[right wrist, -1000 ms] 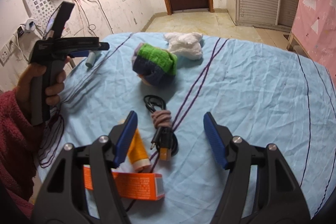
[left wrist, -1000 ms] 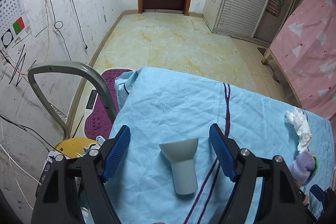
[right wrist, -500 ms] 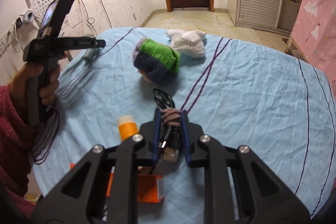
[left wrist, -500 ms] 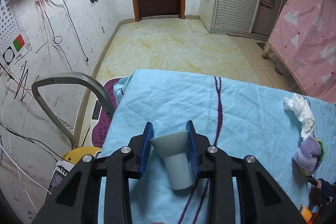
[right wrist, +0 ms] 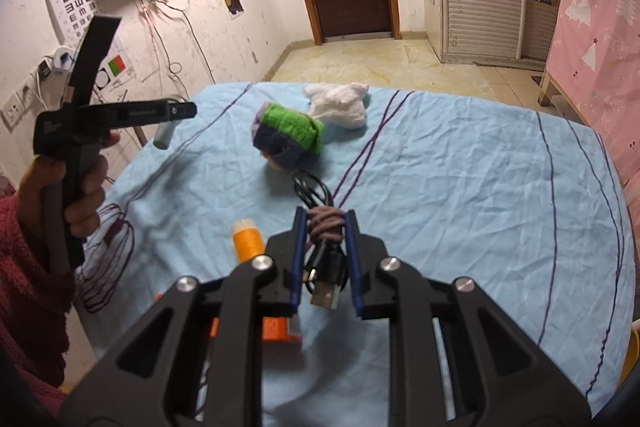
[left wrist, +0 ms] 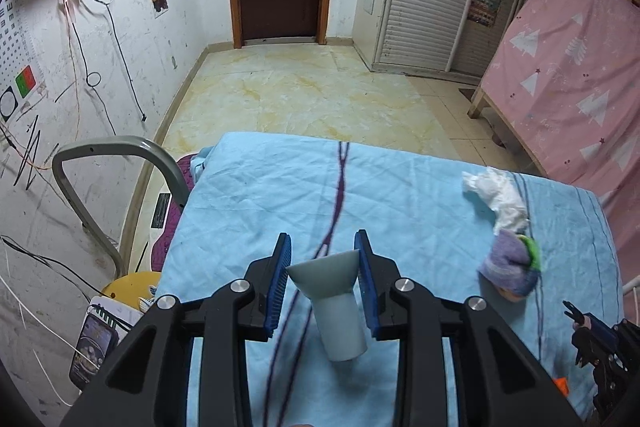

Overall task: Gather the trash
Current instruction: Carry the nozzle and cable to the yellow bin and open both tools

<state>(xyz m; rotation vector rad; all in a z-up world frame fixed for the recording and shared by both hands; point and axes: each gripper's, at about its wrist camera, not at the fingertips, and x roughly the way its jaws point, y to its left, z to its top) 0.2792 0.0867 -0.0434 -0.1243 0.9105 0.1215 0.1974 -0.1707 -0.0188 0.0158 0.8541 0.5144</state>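
My left gripper (left wrist: 323,247) is shut on the flared end of a grey plastic nozzle (left wrist: 334,301) and holds it above the blue sheet (left wrist: 256,203); it also shows in the right wrist view (right wrist: 164,137). My right gripper (right wrist: 325,217) is shut on a coiled black USB cable (right wrist: 322,255) bound with a brown band, lifted off the sheet (right wrist: 460,187). A crumpled white tissue (left wrist: 498,195) lies at the far right; it also shows in the right wrist view (right wrist: 340,105).
A rolled purple and green sock (right wrist: 288,137) lies before the tissue. An orange bottle (right wrist: 248,241) and an orange box (right wrist: 276,331) lie under my right gripper. A grey chair frame (left wrist: 104,163) and a yellow stool (left wrist: 128,287) stand left of the bed.
Both grippers went from open to shut, the left on the nozzle and the right on the cable, and both have lifted their loads off the sheet.
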